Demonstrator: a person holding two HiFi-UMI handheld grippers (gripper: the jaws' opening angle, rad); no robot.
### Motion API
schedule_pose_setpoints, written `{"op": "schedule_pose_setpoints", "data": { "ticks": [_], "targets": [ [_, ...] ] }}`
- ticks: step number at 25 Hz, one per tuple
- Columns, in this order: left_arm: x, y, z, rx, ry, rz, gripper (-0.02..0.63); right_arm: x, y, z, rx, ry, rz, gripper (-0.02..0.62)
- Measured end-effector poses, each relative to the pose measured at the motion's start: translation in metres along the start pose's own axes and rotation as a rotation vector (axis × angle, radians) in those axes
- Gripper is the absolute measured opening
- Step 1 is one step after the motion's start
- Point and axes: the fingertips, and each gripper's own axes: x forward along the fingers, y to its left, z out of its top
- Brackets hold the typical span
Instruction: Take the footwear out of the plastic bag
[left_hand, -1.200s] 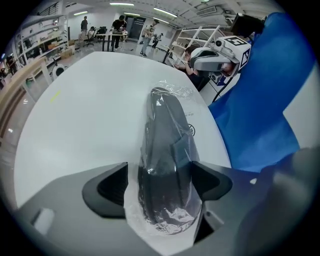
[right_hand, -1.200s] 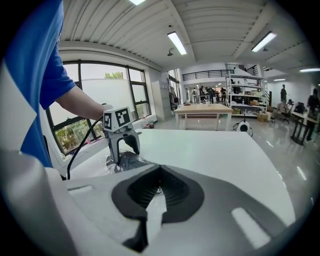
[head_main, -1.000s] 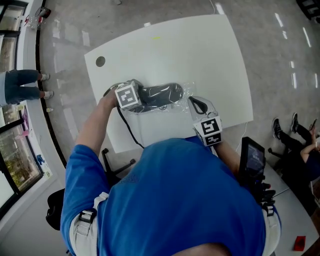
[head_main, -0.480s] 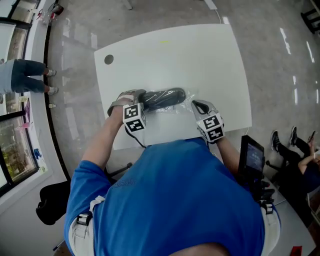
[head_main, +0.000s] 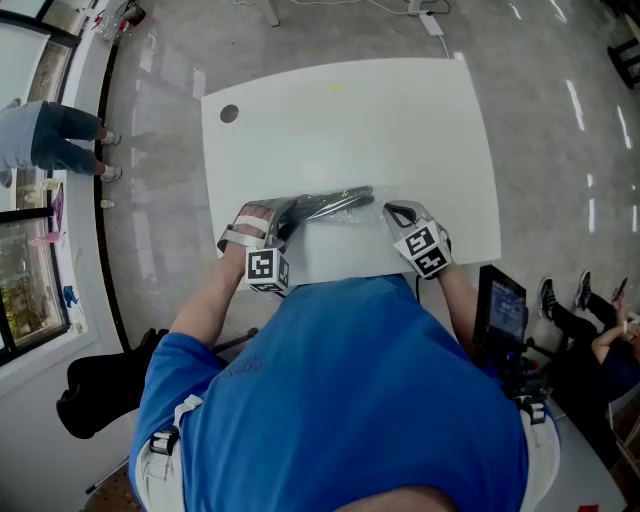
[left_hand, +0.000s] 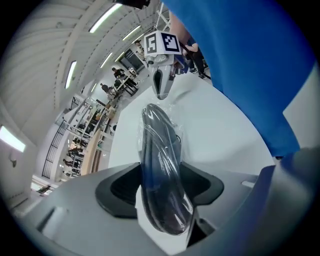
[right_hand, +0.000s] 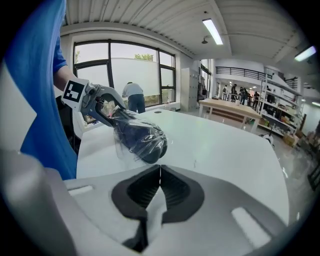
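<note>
A black shoe (head_main: 325, 204) in a clear plastic bag (left_hand: 172, 127) lies across the near part of the white table (head_main: 400, 120), turned onto its edge. My left gripper (head_main: 283, 215) is at its left end. In the left gripper view its jaws (left_hand: 160, 175) are closing, and both pads press on the bagged shoe between them. My right gripper (head_main: 393, 212) is at the bag's right end. Its jaws (right_hand: 160, 172) are shut, and a thin edge of the bag's film appears pinched between them. The shoe's rounded end (right_hand: 142, 140) hangs just beyond them.
A round hole (head_main: 229, 113) sits in the table's far left corner. A black screen on a stand (head_main: 503, 315) is just right of the table. A person (head_main: 60, 140) stands by the window at the left. A dark seat (head_main: 100, 390) is on the floor at lower left.
The left gripper has drawn back toward the table's near edge and its jaws have narrowed round the shoe. The shoe has turned from flat onto its edge. The right gripper has stayed at the bag's right end.
</note>
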Motion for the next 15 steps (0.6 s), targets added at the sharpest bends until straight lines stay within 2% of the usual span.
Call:
{"op": "schedule_pose_setpoints", "data": {
  "ticks": [4,9,15],
  "targets": [
    [-0.006,-0.008,0.003,0.038,-0.021,0.040,0.261,0.003,0.006,-0.001,-0.113,0.006,0.051,0.008],
    [-0.013,-0.014,0.006,0.072,-0.065,0.064,0.261,0.008,0.024,-0.001,-0.193,0.016,0.147,0.130],
    [-0.018,-0.016,0.007,0.077,-0.089,0.079,0.259,0.015,0.028,0.001,-0.229,0.009,0.164,0.197]
  ]
}}
